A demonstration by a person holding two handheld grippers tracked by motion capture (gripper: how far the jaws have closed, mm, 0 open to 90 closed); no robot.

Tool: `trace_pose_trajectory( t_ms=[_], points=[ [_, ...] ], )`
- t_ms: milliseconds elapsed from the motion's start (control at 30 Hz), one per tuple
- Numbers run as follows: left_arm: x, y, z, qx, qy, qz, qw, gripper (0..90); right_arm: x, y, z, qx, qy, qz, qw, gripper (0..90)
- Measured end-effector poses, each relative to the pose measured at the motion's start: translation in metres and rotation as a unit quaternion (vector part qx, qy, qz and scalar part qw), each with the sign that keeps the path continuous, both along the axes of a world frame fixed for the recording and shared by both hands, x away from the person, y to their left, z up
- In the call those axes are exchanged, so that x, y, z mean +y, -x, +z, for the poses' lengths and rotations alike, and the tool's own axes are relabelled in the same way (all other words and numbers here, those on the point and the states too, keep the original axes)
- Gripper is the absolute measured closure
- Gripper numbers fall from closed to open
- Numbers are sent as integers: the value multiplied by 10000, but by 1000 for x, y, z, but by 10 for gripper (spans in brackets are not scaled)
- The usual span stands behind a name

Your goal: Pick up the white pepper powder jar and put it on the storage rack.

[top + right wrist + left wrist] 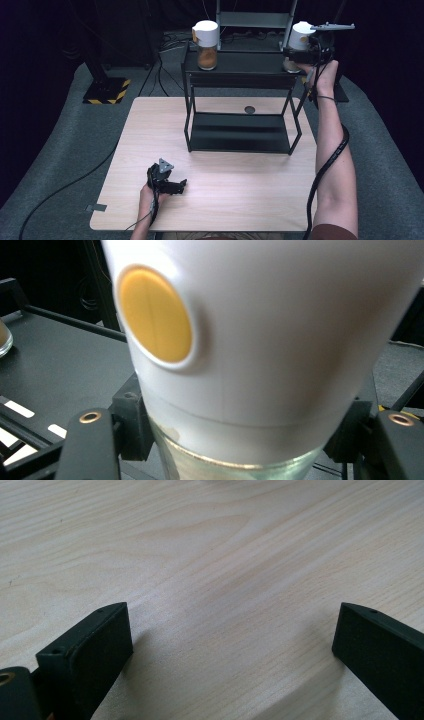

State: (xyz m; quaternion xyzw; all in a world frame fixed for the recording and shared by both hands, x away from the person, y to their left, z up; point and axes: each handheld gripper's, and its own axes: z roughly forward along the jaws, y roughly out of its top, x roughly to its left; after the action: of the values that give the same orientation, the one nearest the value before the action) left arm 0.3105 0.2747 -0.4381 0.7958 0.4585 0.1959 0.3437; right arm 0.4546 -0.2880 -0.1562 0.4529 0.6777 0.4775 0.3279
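A light wooden tabletop sits in front of a person. At the back of it stands a black shelf with a top level and a low level.

On the top level there are two jars. The left jar has a white lid and brown stuff inside, and it stands up straight near the left end. The right jar has a white lid too — it is at the right end of the top level.

The right claw is up there, held by the right hand. In the right gripper view, its two black jaws sit on each side of the jar's glass part, just under the white lid, and they press on it. So this claw is grasping the right jar. The lid has a round yellow spot on its side.

The left claw rests low on the tabletop near the front edge, held by the left hand. In the left gripper view its jaws stand wide apart — released, with just bare wood between them.
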Motion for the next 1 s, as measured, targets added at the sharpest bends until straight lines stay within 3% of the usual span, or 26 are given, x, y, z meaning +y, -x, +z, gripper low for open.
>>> trace_pose_trajectory(
  t_ms=[200,867,1000],
  points=[
    [0,0,0,0,0,0,10000,20,4,1,-4,-100,28,-73,9999,304],
    [0,0,0,-1,0,0,10000,21,3,1,1,-12,79,-54,10000,300],
    [0,0,0,-3,2,0,10000,21,7,0,10,175,240,-4,9996,201]
  ],
)
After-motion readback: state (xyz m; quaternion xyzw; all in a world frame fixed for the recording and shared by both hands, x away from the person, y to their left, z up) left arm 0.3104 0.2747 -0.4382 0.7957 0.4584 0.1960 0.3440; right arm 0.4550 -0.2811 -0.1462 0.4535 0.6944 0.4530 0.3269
